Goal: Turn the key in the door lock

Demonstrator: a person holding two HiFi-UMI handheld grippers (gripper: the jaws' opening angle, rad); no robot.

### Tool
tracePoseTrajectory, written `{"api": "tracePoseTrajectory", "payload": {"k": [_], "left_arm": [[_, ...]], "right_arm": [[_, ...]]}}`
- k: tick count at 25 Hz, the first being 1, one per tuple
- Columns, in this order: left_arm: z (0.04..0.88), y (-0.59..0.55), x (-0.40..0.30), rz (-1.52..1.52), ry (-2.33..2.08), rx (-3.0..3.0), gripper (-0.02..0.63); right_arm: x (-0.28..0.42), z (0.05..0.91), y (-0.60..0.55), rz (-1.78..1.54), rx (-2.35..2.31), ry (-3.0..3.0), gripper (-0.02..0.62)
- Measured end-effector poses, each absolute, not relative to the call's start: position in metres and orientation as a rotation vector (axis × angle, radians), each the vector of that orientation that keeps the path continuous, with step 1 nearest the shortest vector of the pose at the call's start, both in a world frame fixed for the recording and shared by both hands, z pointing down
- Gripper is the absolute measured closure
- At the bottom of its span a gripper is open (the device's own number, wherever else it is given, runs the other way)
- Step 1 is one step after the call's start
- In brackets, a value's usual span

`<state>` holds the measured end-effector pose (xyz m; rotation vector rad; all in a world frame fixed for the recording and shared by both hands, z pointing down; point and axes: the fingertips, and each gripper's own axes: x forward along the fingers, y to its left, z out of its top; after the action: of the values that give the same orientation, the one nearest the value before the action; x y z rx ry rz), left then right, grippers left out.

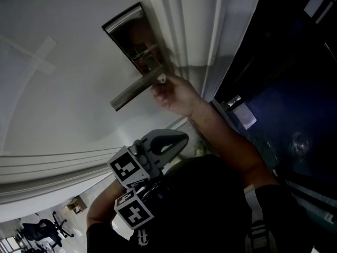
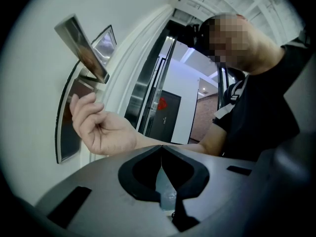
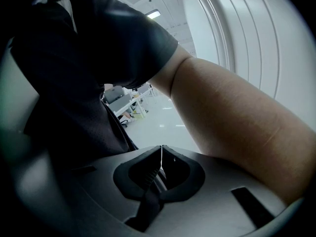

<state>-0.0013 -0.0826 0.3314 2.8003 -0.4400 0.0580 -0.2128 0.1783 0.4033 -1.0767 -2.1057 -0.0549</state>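
With the left gripper point(image 2: 161, 149) and right gripper point(image 3: 161, 149) both closed on nothing, our bare hand point(image 1: 176, 95) pinches what looks like the small pale key point(image 1: 162, 79) beneath the brushed-metal lever handle point(image 1: 138, 88); we should twist squarely, keeping it fully seated.

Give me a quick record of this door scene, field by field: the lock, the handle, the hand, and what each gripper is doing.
door: white
lock plate: dark, reflective, set in the door
lever handle: metal, sticking out from the plate
hand: bare, fingers curled at the plate by the lever's pivot end
key: not clearly visible
left gripper: jaws together, empty, back from the lock
right gripper: jaws together, empty, beside the forearm, away from the lock
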Motion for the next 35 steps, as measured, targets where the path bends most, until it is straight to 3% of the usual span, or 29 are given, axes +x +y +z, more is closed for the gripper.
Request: {"api": "tracePoseTrajectory", "payload": {"k": [35], "left_arm": [[0.3322, -0.0813, -0.003, 0.054, -0.455, 2.803, 0.6]], "right_arm": [[-0.2121, 0.4052, 0.1813, -0.057, -1.085, -2.098, 0.578]]}}
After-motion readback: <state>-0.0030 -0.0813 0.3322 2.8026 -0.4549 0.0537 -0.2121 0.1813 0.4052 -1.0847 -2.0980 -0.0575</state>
